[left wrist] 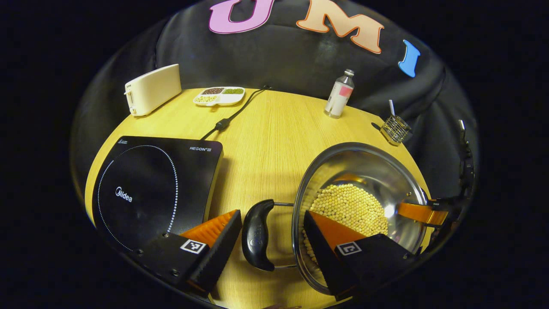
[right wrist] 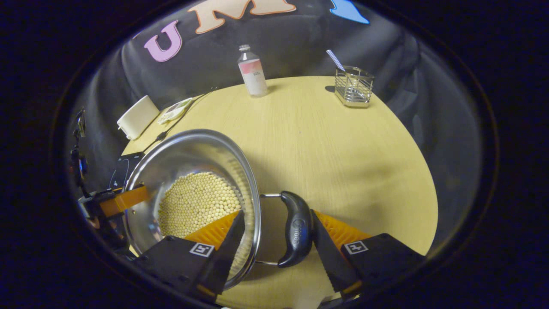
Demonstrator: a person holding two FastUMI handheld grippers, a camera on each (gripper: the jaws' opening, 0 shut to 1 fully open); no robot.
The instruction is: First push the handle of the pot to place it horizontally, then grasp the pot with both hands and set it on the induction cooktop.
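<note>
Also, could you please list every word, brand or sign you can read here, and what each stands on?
"Midea": on the induction cooktop, inside its dotted ring.
"HEGON III": at the same cooktop's far right corner.
Small mark at its far left corner: too small to read.
Bottle label: too small to read.
Logo on the pot handle: blurred.

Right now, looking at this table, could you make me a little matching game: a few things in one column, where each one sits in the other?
Things:
1. toaster
2. bottle
3. wire basket
4. beans

Places:
A. inside the steel pot
B. at the far edge, beside the divided snack tray
C. at the table's far right edge, holding a utensil
D. upright at the far edge, between the tray and the basket

Pairs: 1-B, 2-D, 3-C, 4-A
</note>
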